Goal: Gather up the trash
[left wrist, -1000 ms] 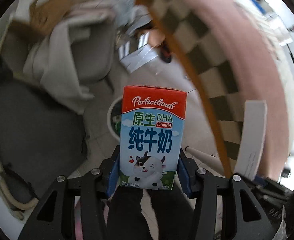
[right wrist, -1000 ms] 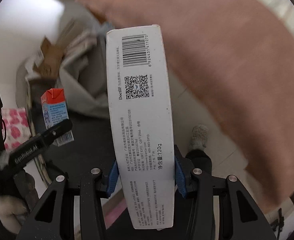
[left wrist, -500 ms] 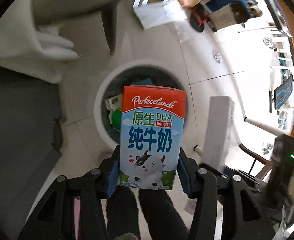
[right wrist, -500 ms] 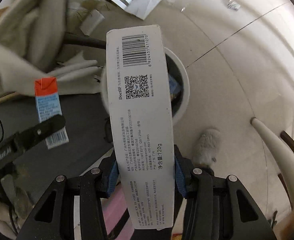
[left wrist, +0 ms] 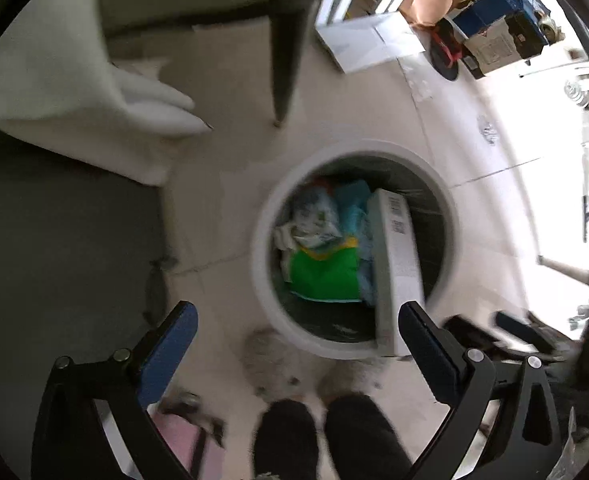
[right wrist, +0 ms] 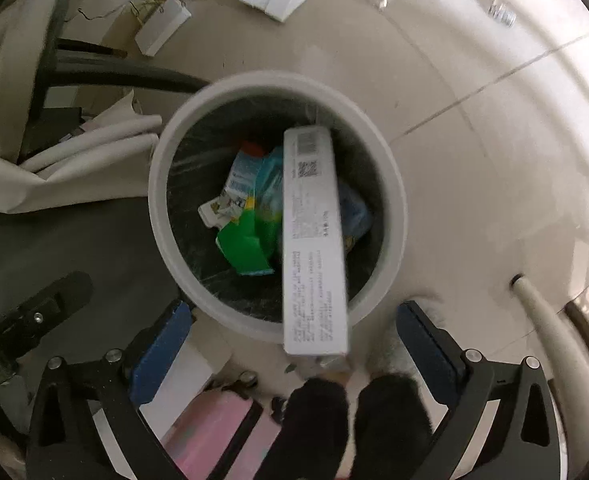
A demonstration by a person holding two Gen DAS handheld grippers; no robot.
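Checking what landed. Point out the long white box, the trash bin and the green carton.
long white box [right wrist: 314, 240]: right wrist view, printed face.
trash bin [right wrist: 158, 200]: right wrist view, left rim.
green carton [left wrist: 322, 276]: left wrist view, flat green side.

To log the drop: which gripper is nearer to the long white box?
Right. The long white box lies just ahead between the right gripper open fingers, over the bin's rim. The left gripper has it beside its right finger.

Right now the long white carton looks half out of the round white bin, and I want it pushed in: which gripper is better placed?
Right. The long white carton lies directly ahead of the open right gripper, its near end over the round white bin's rim. From the left gripper, also open, it sits off to the right.
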